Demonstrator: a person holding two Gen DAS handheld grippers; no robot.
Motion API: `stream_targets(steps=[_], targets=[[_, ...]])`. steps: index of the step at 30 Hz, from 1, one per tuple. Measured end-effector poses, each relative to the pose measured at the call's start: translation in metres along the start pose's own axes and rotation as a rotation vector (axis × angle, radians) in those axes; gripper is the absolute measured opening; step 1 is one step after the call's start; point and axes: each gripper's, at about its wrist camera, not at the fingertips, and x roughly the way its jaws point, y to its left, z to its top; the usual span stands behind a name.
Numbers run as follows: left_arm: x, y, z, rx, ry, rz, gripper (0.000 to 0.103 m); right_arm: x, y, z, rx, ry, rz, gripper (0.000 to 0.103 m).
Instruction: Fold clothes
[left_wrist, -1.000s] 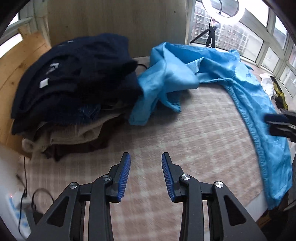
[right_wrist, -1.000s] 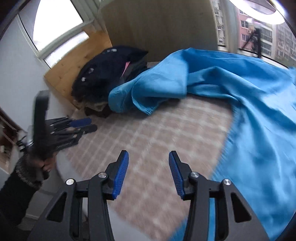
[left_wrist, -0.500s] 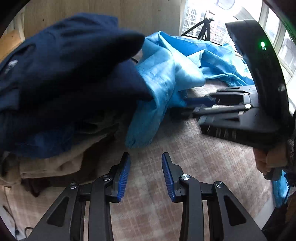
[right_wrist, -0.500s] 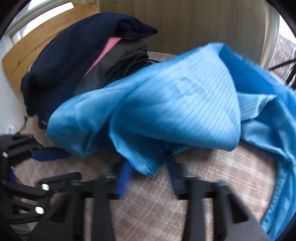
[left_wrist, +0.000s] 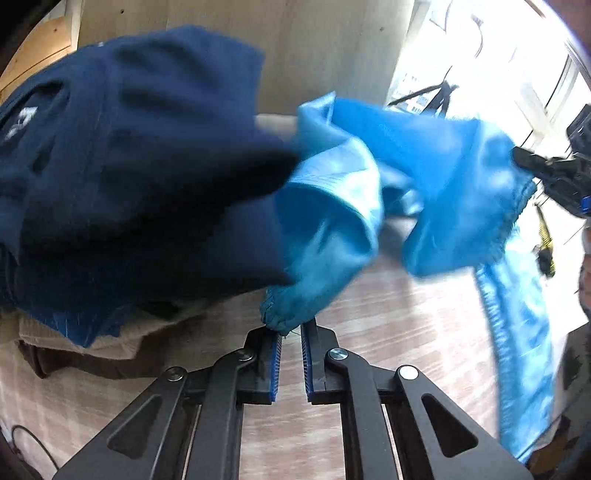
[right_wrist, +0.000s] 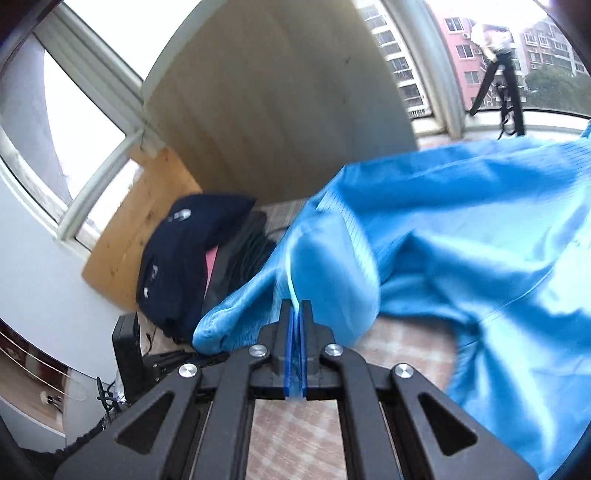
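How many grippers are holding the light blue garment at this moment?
2. The left gripper is closing on a bunched end beside the dark pile of clothes. The right gripper is shut on a fold of the light blue garment.

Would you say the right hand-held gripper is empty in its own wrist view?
No, the right hand-held gripper is shut on a fold of the blue garment, which runs down between its pads.

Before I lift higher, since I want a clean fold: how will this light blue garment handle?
Probably floppy: the light blue garment sags in loose folds between the right gripper and left gripper. Its sheen hints it is slippery and may slide out of the fingers. It looks thin, so likely light.
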Motion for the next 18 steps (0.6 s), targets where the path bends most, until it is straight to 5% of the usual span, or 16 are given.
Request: stream_targets(steps=[2,5,8,11,13,16,18], targets=[[-0.008,-0.013,0.003,0.01,-0.002,-0.016,0.006,-0.001,-0.006,0.007,0.015,-0.009,0.014,0.003],[-0.027,-0.03,0.008,-0.037,-0.002,-0.139,0.006,0.0,-0.016,0.005,0.006,-0.001,0.01,0.003],[-0.052,-0.032,0.009,-0.189,0.006,-0.358,0.005,-0.001,-0.027,0.006,0.024,0.018,0.028,0.003],[-0.064,-0.01,-0.004,-0.446,0.001,-0.638,0.006,-0.004,-0.037,0.009,0.043,0.021,0.051,0.003],[-0.055,0.008,-0.019,-0.515,0.034,-0.59,0.01,-0.003,-0.039,0.01,0.038,0.023,0.055,0.003],[-0.042,0.018,-0.039,-0.363,0.084,-0.195,0.016,0.003,-0.036,0.01,0.023,0.043,0.065,0.003],[-0.029,0.021,-0.054,-0.273,0.159,-0.018,0.017,0.006,-0.033,0.008,0.003,0.059,0.063,0.003]])
